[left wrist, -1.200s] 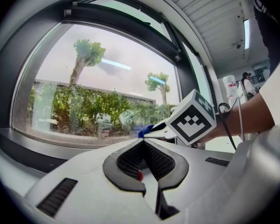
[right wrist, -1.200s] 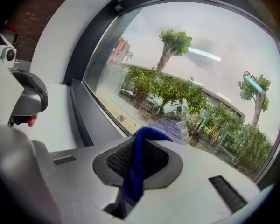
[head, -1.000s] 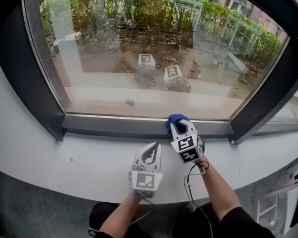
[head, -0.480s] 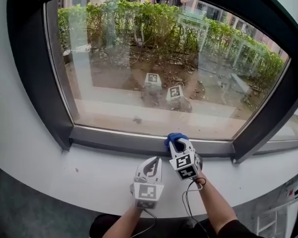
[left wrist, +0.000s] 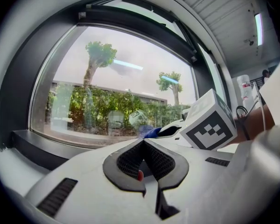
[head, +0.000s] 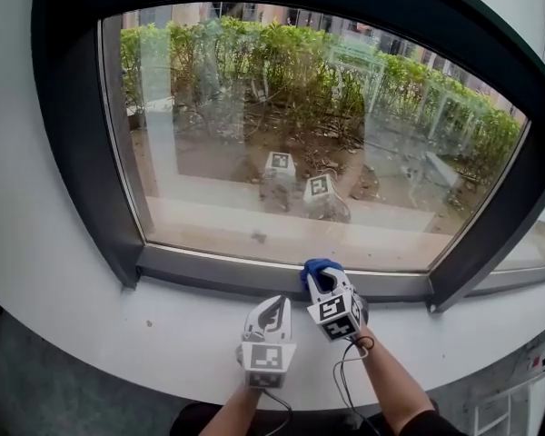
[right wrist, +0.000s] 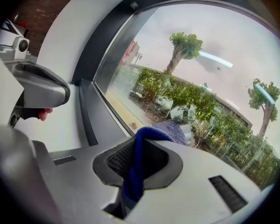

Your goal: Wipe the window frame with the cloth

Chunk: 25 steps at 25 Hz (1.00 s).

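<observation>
Right gripper [head: 323, 280]: clamped on blue cloth [head: 316, 266], lower centre.
Left gripper [head: 275, 304]: jaws together, empty, over white sill [head: 118, 325].
Risk: narrow pinch may let cloth drag free along window frame [head: 209, 269].

Your cloth [head: 316, 266] is blue, bunched into a thick fold and pinched between the jaws of your right gripper [right wrist: 141, 141]. Its free end bulges out past the jaw tips and touches the bottom rail of the window frame [head: 218, 273], a little right of that rail's middle. The frame is dark grey and broad. It runs round a single large pane, and its bottom rail lies just above the white sill [head: 145, 325].
</observation>
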Available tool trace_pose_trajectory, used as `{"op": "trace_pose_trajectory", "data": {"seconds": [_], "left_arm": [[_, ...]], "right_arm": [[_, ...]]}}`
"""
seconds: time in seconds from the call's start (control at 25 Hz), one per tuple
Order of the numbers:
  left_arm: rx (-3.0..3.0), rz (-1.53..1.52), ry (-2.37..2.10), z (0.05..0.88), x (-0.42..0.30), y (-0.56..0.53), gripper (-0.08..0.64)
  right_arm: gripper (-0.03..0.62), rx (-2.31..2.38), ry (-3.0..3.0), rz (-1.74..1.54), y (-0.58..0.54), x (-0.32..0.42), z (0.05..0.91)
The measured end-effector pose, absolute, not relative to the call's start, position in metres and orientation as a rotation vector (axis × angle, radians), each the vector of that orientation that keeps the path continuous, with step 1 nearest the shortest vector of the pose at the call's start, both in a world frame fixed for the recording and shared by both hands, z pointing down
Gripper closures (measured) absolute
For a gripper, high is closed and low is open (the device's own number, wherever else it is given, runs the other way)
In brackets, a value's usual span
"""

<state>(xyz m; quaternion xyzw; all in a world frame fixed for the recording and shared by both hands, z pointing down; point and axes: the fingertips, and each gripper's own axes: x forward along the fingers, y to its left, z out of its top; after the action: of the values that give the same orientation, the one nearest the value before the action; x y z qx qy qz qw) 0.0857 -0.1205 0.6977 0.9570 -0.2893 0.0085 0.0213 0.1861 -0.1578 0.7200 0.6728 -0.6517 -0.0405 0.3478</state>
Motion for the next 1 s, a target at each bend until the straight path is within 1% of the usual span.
{"op": "trace_pose_trajectory", "data": {"seconds": [0.56,1.0], "left_arm": [[2.933,-0.010,-0.968,0.700,0.068,-0.141,0.555],[2.889,0.035,-1.021,0.700,0.056,-0.154,0.555]], "right_arm": [[0.569,1.652,-1.712,-0.157,-0.178,0.151,0.722],[0.569,1.593,-1.742,-0.198,-0.191,0.126,0.720]]}}
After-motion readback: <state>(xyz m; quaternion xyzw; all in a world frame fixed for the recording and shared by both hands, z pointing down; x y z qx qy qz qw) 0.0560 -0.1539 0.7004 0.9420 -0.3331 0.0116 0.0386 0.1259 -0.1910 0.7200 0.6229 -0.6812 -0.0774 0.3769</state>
